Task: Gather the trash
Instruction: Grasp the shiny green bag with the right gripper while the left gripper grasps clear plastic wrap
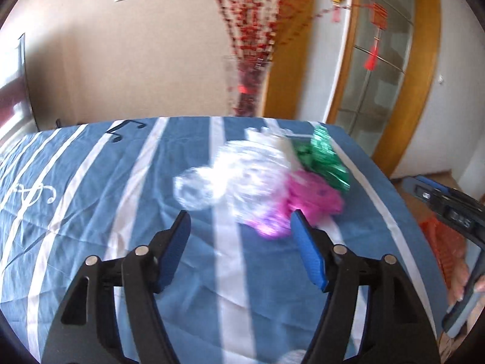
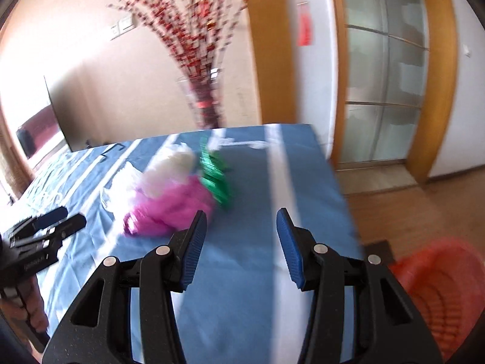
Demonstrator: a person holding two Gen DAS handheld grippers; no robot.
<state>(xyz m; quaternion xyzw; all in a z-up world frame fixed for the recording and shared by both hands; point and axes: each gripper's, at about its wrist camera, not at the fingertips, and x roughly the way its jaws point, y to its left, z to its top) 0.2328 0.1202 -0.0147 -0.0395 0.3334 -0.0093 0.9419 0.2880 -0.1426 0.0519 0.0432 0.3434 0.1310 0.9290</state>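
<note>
A pile of trash lies on the blue striped tablecloth (image 1: 91, 212): a crumpled clear plastic bag (image 1: 230, 176), a pink wrapper (image 1: 306, 200), a green shiny wrapper (image 1: 324, 157) and white paper (image 2: 175, 166). My left gripper (image 1: 241, 221) is open and empty, just short of the clear bag and pink wrapper. My right gripper (image 2: 242, 221) is open and empty above the cloth (image 2: 257, 273), to the right of the pink wrapper (image 2: 172, 209) and green wrapper (image 2: 215, 176). Each gripper shows in the other's view: the right one (image 1: 460, 212), the left one (image 2: 45, 227).
An orange-red mesh basket (image 2: 439, 288) stands on the wooden floor beside the table's right edge. A glass vase of red branches (image 1: 248, 85) stands behind the table. A glass door with a wooden frame (image 2: 385, 91) is at the right. A dark screen (image 2: 45, 127) stands at the left.
</note>
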